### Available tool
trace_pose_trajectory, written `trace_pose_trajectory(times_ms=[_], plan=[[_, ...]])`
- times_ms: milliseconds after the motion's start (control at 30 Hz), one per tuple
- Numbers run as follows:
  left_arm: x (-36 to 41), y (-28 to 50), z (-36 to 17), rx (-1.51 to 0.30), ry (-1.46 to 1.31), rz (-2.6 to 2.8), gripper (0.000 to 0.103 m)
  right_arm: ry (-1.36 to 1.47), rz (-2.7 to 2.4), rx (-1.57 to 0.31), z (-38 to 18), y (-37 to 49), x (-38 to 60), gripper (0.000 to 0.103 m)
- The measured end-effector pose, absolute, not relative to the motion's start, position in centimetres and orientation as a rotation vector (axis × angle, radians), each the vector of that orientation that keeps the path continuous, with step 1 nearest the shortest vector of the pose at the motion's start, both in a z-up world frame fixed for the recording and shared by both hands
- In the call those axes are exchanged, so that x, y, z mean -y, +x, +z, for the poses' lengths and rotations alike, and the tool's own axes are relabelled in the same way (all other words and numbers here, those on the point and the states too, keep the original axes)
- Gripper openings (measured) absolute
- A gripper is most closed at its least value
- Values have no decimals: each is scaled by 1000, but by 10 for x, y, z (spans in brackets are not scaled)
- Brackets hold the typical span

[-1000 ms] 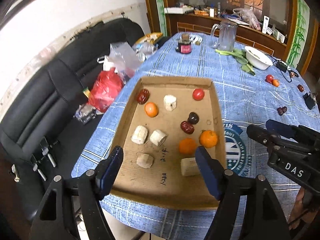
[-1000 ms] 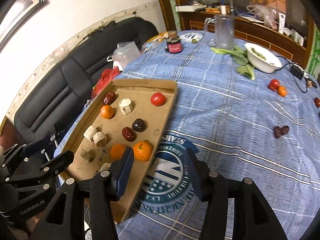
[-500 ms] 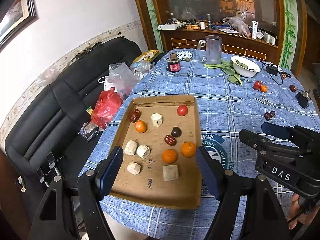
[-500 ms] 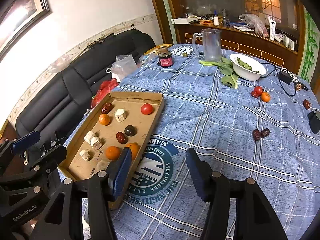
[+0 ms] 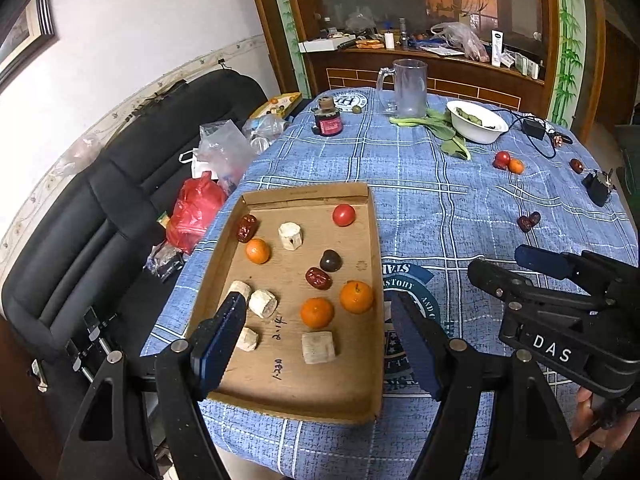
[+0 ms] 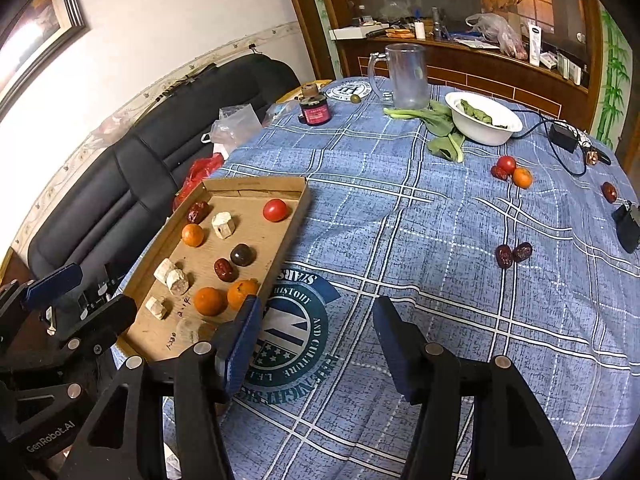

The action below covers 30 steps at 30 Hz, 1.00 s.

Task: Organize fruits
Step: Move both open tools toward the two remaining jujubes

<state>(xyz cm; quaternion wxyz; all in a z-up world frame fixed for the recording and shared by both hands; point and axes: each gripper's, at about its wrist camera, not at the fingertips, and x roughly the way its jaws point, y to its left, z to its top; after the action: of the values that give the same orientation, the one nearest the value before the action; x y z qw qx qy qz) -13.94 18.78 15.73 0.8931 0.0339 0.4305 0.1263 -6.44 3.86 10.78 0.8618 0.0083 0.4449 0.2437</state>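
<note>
Nearest you, your left gripper (image 5: pixel 316 340) hangs with its blue-padded jaws spread and empty above the near end of the shallow brown cardboard tray (image 5: pixel 374 240), while your right gripper (image 6: pixel 316 340) is likewise parted and holds nothing, poised over the printed round emblem (image 6: pixel 294 340) on the blue checked tablecloth (image 6: pixel 400 220); its jaws have just been opening, with nothing between them. Both tools point steeply down, which suits a reach from above. In the tray lie pale cut blocks (image 5: pixel 318 347), three small orange citrus fruits (image 5: pixel 356 297), two wrinkled red dates (image 5: pixel 318 278), a dark round fruit (image 5: pixel 330 260) and a red tomato (image 5: pixel 343 215), set loosely apart so each can be gripped singly. Beyond, loose on the cloth and well apart from the tray, a pair of dates (image 6: pixel 513 254) touch each other; farther off a tomato, a small dark red fruit and an orange (image 6: pixel 512 172) cluster near the white bowl of greens (image 6: pixel 482 118). These strays are probably what remains to gather. A clear plastic jug (image 6: pixel 404 76) stands farthest
</note>
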Motion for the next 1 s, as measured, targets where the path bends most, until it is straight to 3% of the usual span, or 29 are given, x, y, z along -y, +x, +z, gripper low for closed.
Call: trace_pose_trajectory(times_ms=[667, 1000], plan=[[-197, -103, 118, -1013, 36, 112, 74, 48, 382, -1043, 73, -50, -37, 62], [-193, -89, 94, -1074, -21, 27, 74, 155, 182, -1073, 54, -26, 35, 62]])
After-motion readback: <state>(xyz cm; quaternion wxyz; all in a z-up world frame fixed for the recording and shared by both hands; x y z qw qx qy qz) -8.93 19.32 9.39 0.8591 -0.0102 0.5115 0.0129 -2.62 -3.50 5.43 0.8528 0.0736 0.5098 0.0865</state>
